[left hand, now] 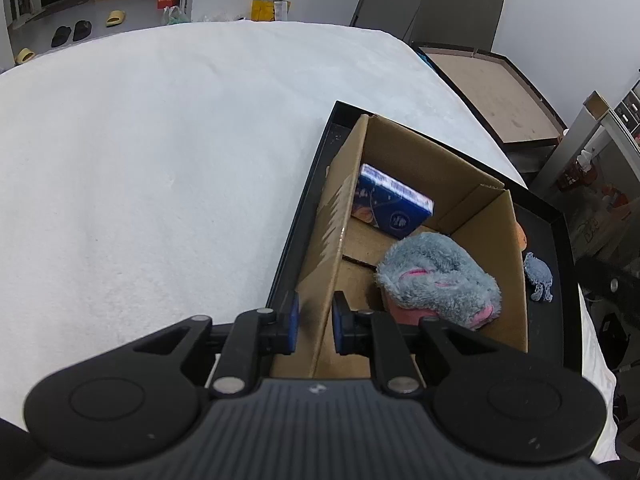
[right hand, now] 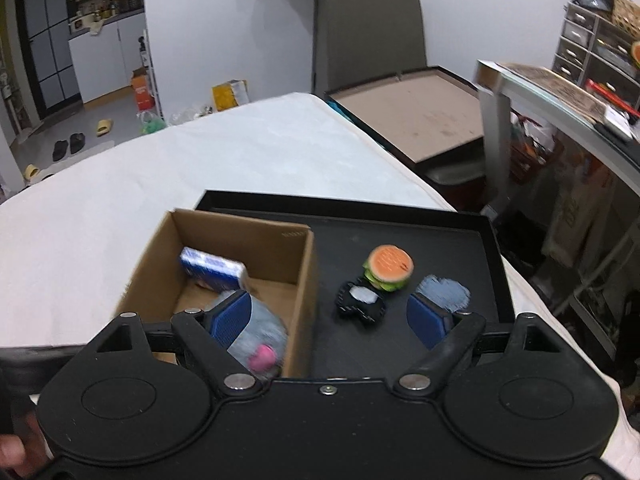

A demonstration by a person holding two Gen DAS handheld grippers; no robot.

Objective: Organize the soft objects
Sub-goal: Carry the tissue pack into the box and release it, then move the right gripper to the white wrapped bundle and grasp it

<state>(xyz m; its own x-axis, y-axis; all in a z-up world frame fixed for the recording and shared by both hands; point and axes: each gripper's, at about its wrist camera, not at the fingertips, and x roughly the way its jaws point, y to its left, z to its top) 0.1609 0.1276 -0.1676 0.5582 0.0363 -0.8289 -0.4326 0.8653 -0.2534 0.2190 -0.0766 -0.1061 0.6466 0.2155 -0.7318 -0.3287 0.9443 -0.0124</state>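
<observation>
The left gripper's [left hand: 314,326] jaws clamp the cardboard box [left hand: 332,236] wall.

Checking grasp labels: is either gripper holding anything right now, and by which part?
Left gripper is shut on the cardboard box, pinching its near-left side wall at the top edge. Right gripper is open, holding nothing.

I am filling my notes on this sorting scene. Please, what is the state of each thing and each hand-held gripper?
Left hand-held gripper: shut on the cardboard box wall.
Right hand-held gripper: open, holding nothing.
Cardboard box: open-topped, inside the black tray.
Blue pack: tilted, inside the box.
Grey plush slipper: inside the box.
Burger toy: on the tray, outside the box.
</observation>
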